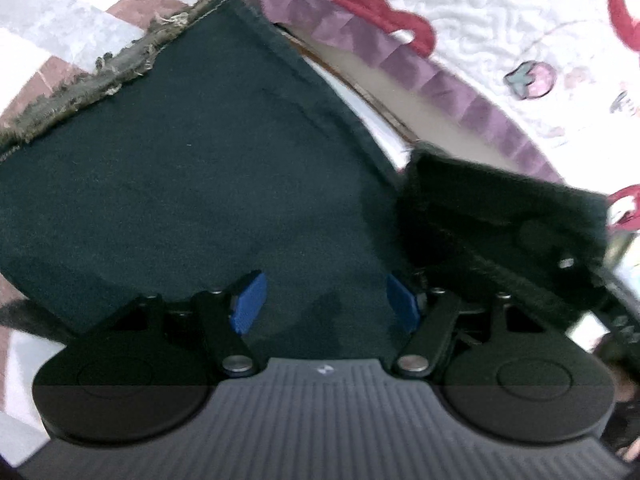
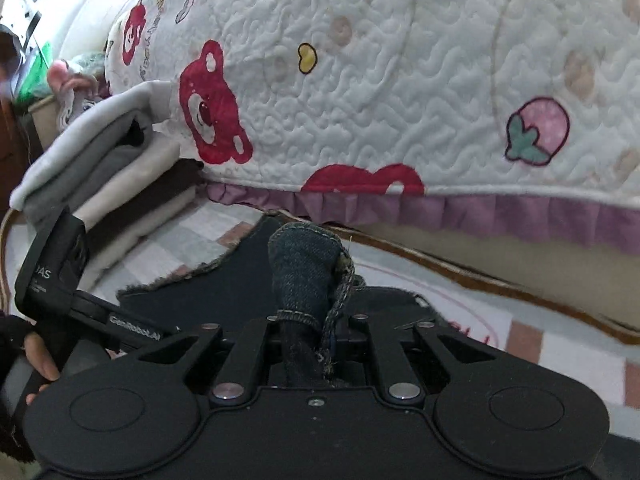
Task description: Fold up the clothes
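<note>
Dark denim jeans (image 1: 192,184) with a frayed hem (image 1: 100,76) lie flat on the checked mat. In the left wrist view my left gripper (image 1: 326,304) hovers just over the denim, open, its blue pads (image 1: 250,304) wide apart with nothing between them. The right gripper's black body (image 1: 500,232) shows blurred at the right edge of the cloth. In the right wrist view my right gripper (image 2: 308,332) is shut on a bunched fold of the jeans (image 2: 304,276), which stands up between the jaws and hides the fingertips. The left gripper (image 2: 52,272) sits at the left, held by a hand (image 2: 36,360).
A white quilt (image 2: 380,80) with red bears, a strawberry and a purple ruffle (image 2: 500,212) hangs over the bed edge behind the jeans. A stack of folded grey and white clothes (image 2: 100,160) lies at the left. The pink and grey checked mat (image 2: 560,352) extends to the right.
</note>
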Motion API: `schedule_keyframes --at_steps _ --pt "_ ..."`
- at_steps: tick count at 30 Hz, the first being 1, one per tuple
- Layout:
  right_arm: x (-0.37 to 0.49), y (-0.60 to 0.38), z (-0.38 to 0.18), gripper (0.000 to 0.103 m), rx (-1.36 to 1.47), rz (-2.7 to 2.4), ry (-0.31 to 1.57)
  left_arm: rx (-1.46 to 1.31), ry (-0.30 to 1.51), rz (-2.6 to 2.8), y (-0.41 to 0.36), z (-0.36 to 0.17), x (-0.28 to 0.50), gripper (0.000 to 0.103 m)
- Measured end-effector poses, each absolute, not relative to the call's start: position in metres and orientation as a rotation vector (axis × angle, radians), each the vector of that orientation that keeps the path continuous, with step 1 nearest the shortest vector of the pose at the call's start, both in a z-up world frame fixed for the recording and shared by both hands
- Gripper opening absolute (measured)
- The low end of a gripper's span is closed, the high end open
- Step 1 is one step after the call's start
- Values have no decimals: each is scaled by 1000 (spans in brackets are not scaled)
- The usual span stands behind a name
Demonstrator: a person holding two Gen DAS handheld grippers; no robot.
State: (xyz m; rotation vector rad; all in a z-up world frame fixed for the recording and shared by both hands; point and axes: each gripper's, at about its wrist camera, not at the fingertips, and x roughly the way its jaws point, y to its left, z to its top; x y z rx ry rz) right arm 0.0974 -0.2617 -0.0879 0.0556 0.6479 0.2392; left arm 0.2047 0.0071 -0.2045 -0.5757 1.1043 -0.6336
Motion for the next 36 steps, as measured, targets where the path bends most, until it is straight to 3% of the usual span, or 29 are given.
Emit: schedule_keyframes --at_steps 5,8,11,21,24,30,36 --pt "94 -261 -96 13 61 286 668 -877 1107 -792 17 -202 201 67" --pt "92 -261 -104 22 76 334 690 -989 1106 -841 20 -202 199 67" --pt "90 -261 -112 33 91 381 711 -990 1121 -816 19 -206 199 69" --pt "68 -261 -129 37 143 468 782 -943 1183 -744 16 -210 200 70" --pt "55 -270 -129 44 159 469 796 -886 1163 -695 25 -203 201 70" --pt "38 -293 -127 44 96 368 824 -849 1079 -636 51 -197 207 70" --pt "45 -306 -128 50 32 284 844 -761 1030 -775 22 -187 203 71"
